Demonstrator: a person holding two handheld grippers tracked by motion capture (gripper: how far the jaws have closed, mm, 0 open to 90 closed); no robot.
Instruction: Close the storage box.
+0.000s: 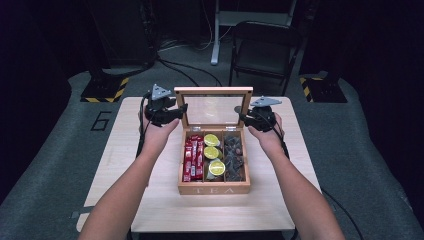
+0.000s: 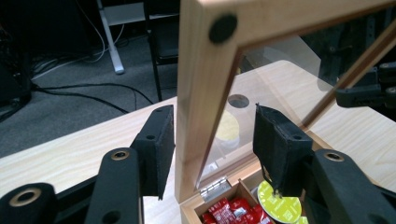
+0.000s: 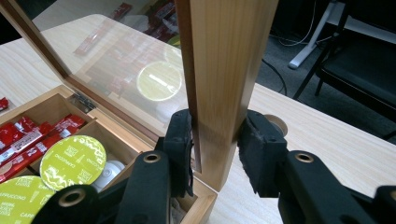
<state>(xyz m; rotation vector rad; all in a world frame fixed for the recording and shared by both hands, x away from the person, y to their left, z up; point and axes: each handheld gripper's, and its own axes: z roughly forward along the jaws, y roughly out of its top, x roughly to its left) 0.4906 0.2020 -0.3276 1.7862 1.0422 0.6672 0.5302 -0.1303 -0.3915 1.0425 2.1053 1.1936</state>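
Note:
A wooden tea box (image 1: 214,190) sits mid-table, its glass-paned lid (image 1: 213,91) standing upright. Inside lie red sachets (image 1: 193,159), lime-green capsules (image 1: 212,152) and dark tea bags (image 1: 233,152). My left gripper (image 1: 177,110) is at the lid's left edge. In the left gripper view the jaws (image 2: 215,116) straddle the lid's side frame (image 2: 201,70); the far pad (image 2: 275,140) stands clear of the wood, so the gripper is open. My right gripper (image 1: 243,117) is at the lid's right edge. In the right gripper view it (image 3: 218,119) is shut on that side frame (image 3: 224,56), both pads pressing the wood.
The light wooden table (image 1: 150,200) has bare room on either side of the box and in front of it. A black folding chair (image 1: 262,47) stands behind the table on the grey floor, with cables and yellow-black tape near it. A round hole (image 2: 238,100) shows in the tabletop behind the lid.

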